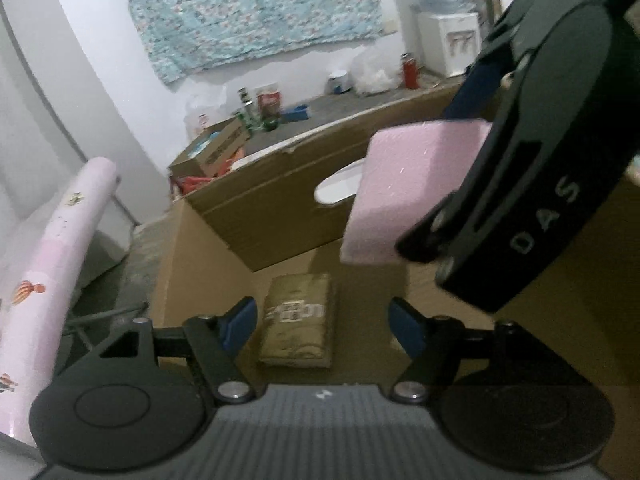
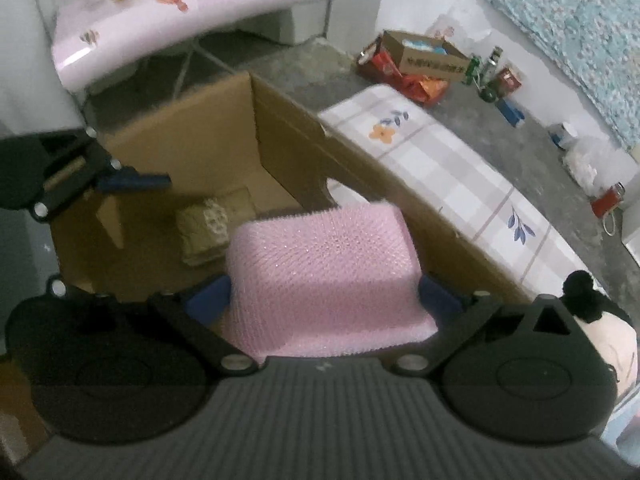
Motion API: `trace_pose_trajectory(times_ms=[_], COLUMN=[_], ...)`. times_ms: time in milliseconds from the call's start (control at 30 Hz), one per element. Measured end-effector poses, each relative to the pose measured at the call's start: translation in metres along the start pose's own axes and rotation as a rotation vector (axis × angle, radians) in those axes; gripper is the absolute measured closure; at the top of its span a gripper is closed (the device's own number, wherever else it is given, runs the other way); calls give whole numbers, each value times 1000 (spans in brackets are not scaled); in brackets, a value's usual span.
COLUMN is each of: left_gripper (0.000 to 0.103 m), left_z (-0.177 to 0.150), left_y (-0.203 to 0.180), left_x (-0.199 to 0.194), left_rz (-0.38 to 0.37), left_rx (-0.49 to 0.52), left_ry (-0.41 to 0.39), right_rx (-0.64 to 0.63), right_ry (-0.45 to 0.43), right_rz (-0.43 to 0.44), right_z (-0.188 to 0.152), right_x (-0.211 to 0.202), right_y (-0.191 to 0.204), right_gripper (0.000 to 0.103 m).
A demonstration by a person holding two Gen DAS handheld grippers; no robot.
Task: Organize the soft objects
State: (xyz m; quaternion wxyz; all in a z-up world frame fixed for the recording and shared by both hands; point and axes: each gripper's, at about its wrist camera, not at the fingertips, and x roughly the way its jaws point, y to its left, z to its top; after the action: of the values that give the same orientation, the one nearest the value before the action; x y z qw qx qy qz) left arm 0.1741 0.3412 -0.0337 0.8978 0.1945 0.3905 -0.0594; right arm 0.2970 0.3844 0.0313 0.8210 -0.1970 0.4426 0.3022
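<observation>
My right gripper (image 2: 325, 300) is shut on a pink sponge (image 2: 326, 268) and holds it over the open cardboard box (image 2: 280, 128). The sponge also shows in the left wrist view (image 1: 404, 188), held by the right gripper (image 1: 456, 184) at the upper right. A tan soft pack (image 1: 298, 320) lies on the box floor, also seen in the right wrist view (image 2: 204, 230). My left gripper (image 1: 320, 326) is open and empty, hovering above that pack inside the box; it shows at the left in the right wrist view (image 2: 132, 180).
A pink padded bench (image 2: 192, 12) stands behind the box. A tiled low platform (image 2: 452, 176) runs along the box's right side. A small carton, bottles and cans (image 2: 432, 60) clutter the floor by the wall. A doll's head (image 2: 604, 328) is at the right edge.
</observation>
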Motion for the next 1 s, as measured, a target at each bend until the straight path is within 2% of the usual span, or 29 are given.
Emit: trace_pose_trajectory(times_ms=[100, 233, 433, 533, 700, 800, 867, 933, 967, 1000], left_gripper=[26, 22, 16, 16, 15, 10, 9, 15, 21, 22], left_z=[6, 2, -2, -1, 3, 6, 6, 4, 3, 2], left_y=[3, 2, 0, -7, -22, -34, -41, -52, -58, -63], left_x=[0, -6, -10, -5, 18, 38, 49, 57, 59, 60], left_rz=[-21, -16, -51, -65, -210, -273, -274, -271, -244, -204], left_rx=[-9, 5, 28, 39, 1, -17, -17, 14, 40, 58], left_ry=[-1, 3, 11, 0, 11, 39, 57, 75, 78, 73], right_rx=[-9, 27, 105, 116, 140, 135, 129, 155, 163, 164], right_ry=[32, 43, 64, 69, 20, -4, -15, -24, -28, -35], right_rz=[32, 33, 178, 213, 147, 94, 76, 77, 73, 66], right_z=[-3, -5, -10, -11, -15, -17, -20, -23, -24, -26], right_x=[-9, -8, 4, 8, -4, -17, -23, -29, -31, -32], right_y=[-2, -8, -15, -13, -17, -26, -30, -37, -40, -42], right_gripper=[3, 1, 1, 1, 1, 1, 1, 1, 1, 1])
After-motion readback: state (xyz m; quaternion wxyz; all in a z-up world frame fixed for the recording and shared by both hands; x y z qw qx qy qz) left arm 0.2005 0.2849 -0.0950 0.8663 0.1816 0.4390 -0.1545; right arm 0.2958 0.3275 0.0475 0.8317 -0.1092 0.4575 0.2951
